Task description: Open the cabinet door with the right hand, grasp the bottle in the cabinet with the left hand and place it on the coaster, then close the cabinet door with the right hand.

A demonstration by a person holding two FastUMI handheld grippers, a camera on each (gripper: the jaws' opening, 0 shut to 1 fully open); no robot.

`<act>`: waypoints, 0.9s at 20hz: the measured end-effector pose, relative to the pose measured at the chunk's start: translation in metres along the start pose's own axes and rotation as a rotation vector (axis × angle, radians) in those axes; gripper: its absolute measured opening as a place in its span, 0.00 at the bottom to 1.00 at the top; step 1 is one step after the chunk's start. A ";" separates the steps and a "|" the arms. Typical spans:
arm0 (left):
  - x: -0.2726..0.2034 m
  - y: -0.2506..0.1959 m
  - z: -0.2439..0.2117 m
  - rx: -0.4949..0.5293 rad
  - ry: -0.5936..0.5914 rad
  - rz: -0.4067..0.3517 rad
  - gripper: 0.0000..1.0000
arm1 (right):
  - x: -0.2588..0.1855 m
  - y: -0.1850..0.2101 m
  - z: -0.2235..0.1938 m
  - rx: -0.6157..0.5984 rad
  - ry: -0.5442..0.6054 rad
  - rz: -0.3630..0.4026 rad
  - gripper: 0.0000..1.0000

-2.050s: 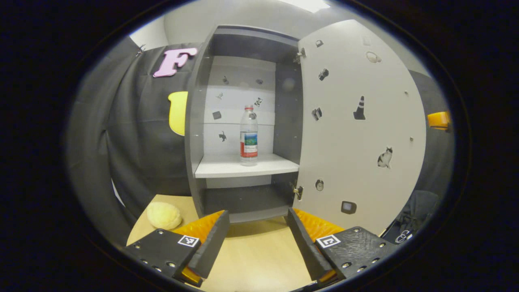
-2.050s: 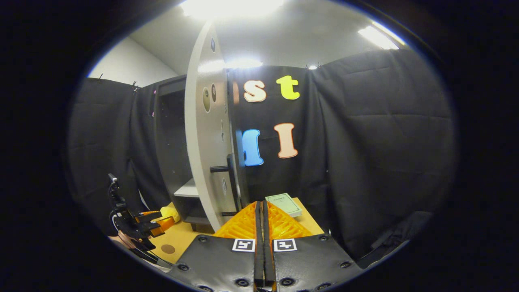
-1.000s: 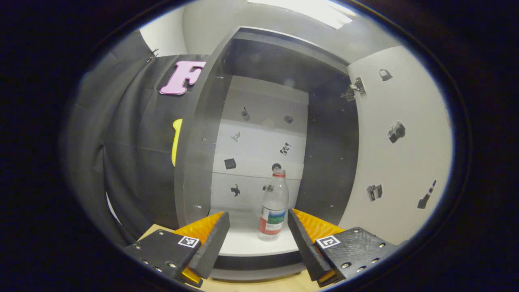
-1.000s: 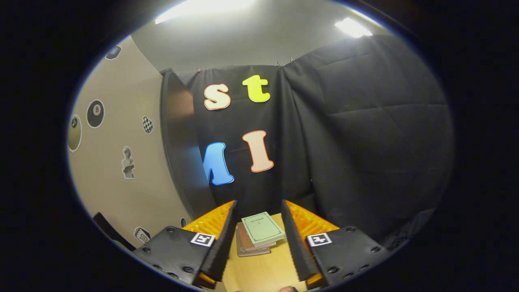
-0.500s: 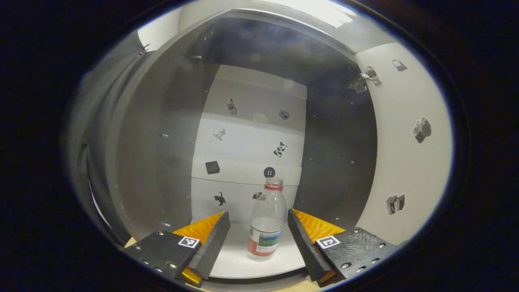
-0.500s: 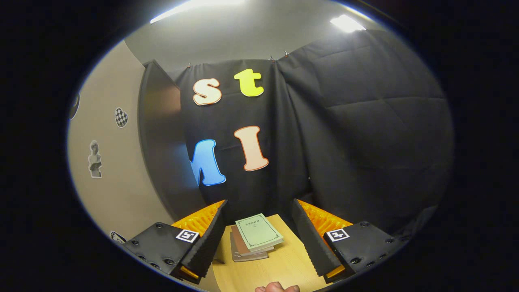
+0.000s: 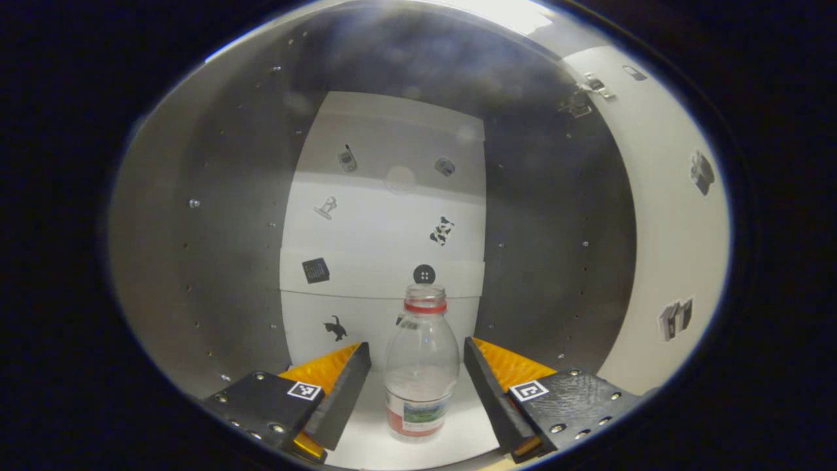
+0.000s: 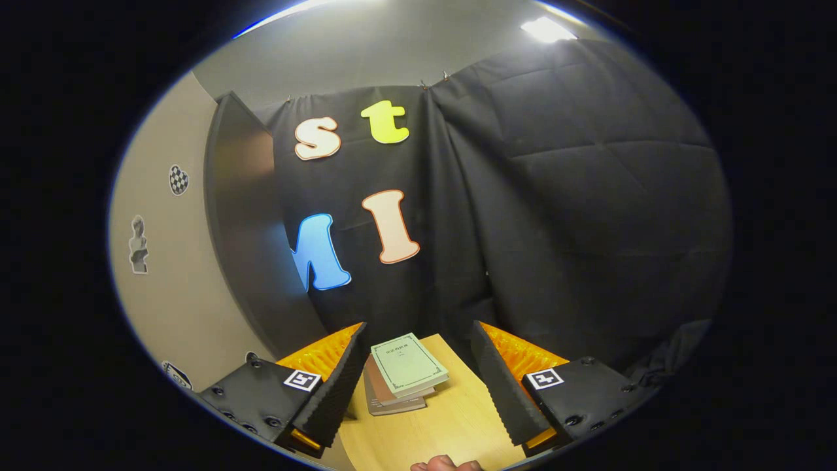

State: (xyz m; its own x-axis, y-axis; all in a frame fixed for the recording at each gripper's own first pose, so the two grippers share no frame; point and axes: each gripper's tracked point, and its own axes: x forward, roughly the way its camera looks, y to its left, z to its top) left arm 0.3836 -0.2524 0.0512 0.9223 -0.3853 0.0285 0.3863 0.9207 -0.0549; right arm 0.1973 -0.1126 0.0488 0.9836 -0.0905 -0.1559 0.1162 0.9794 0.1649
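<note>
**Left claw at the bottle, not yet gripping**

Left claw [image 7: 417, 386] is inside the cabinet [image 7: 229, 216], fingers spread. The bottle [image 7: 422, 366] stands upright on the white shelf [image 7: 458, 435], right between the two fingers, with a gap on each side. No contact that I can see. Red-ringed neck sits above the fingertips; the label band is low, level with the finger roots.

Judgement on the step: close evenly on the body, above the label, where the clear wall is widest. The bottle looks near empty, so light and easy to tip. Keep the claw level and centred so one finger does not nudge it first. Squeeze gently, since thin plastic will dent. Lift straight before backing out past the shelf edge.

Right claw [image 8: 418, 392] is spread too, holding nothing, over the wooden surface [image 8: 451, 425] with a stack of books [image 8: 402, 376] just ahead. The open door [image 8: 176, 261] is at its left.
</note>
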 end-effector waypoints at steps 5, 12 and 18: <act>0.018 -0.005 -0.026 -0.067 0.042 -0.023 0.88 | 0.000 -0.008 -0.006 -0.019 0.025 -0.022 0.93; 0.026 0.006 -0.052 -0.076 0.088 0.007 0.86 | 0.003 -0.014 -0.008 -0.028 0.024 -0.034 0.98; 0.018 0.001 -0.059 -0.068 0.099 -0.002 0.73 | 0.003 -0.015 -0.016 -0.014 0.040 -0.022 0.98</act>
State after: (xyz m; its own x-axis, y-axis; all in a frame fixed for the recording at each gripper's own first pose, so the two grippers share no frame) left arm 0.4006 -0.2624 -0.0074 0.9164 -0.3941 -0.0699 0.3843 0.9151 -0.1223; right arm 0.1962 -0.1244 0.0304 0.9745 -0.1048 -0.1983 0.1353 0.9798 0.1470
